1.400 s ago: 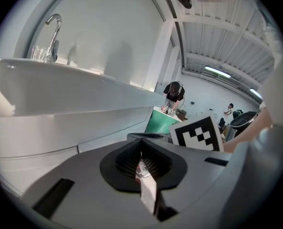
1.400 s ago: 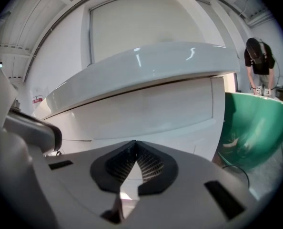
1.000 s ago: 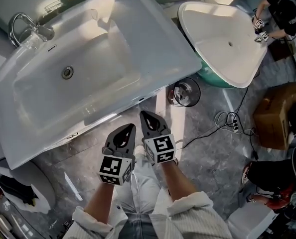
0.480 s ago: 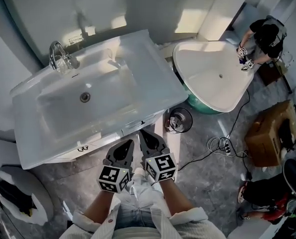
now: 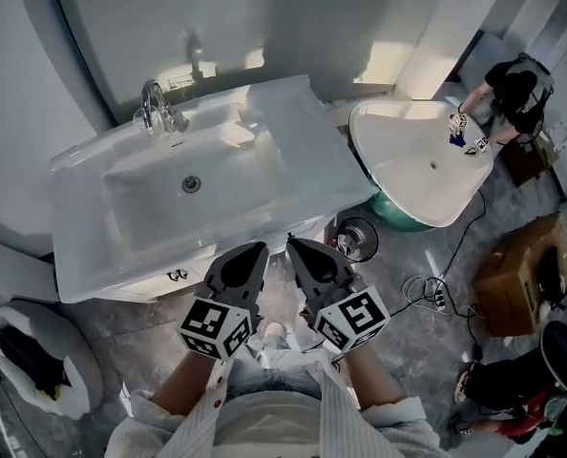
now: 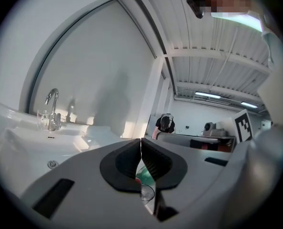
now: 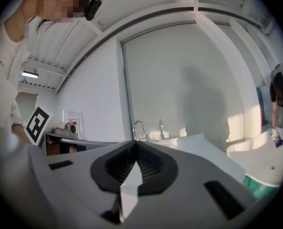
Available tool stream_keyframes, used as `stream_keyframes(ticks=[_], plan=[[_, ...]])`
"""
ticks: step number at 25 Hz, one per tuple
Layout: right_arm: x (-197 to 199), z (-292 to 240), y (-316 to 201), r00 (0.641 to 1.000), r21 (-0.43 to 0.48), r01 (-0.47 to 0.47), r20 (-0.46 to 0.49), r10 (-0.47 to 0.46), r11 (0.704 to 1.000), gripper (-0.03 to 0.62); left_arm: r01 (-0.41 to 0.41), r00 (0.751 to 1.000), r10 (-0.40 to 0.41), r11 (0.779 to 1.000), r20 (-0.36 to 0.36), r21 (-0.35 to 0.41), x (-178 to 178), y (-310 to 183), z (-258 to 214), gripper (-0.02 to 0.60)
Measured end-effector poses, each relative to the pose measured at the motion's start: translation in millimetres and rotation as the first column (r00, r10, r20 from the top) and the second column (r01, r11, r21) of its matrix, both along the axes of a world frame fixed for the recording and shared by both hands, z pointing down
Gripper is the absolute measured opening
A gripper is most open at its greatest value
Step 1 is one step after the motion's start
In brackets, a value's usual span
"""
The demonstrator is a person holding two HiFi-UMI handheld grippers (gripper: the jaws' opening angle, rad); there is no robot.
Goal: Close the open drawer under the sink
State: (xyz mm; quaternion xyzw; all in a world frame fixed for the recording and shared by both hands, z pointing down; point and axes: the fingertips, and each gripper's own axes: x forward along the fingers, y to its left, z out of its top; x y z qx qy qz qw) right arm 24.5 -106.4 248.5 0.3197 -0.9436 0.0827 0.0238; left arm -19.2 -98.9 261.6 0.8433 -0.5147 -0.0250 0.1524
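Facing drawer (image 5: 199, 271): left tool (image 5: 257, 249), right tool (image 5: 292, 242)

You are holding one left gripper (image 5: 258, 248), one right gripper (image 5: 292, 242), facing one sink (image 5: 93, 248), one faucet (image 5: 155, 103), one separate basin (image 5: 384, 122), one cardboard box (image 5: 513, 275)

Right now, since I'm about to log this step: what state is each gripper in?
Left gripper: shut, jaws together, holding nothing.
Right gripper: shut, jaws together, holding nothing.
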Motion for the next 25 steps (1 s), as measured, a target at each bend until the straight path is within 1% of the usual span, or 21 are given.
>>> stream_keyframes(ticks=[3,7,11,14,25], plan=[[-1,-17,8,1.000,0.048,0.007,0.005,-0.007,0.999,0.009,-0.004,1.000,0.004,1.000,-0.010,0.016,-5,6,-19,0.017],[2,-33,17,0.999,0.073,-0.021,0.036,0.018,0.997,0.009,-0.017,1.000,0.017,0.999,-0.011,0.045,-4,16,-40,0.017],[2,-47,24,0.998,0.101,-0.025,0.058,0.020,0.995,0.009,-0.024,1.000,0.025,0.997,-0.011,0.071,-2,22,-51,0.017],[2,-55,28,0.997,0.114,-0.015,0.074,0.006,0.993,0.009,-0.026,1.000,0.026,0.996,0.005,0.087,0,23,-55,0.017],[-10,-54,26,0.999,0.071,0.008,0.048,-0.012,0.997,0.009,0.002,1.000,-0.003,0.996,0.007,0.091,-12,24,-58,0.017]])
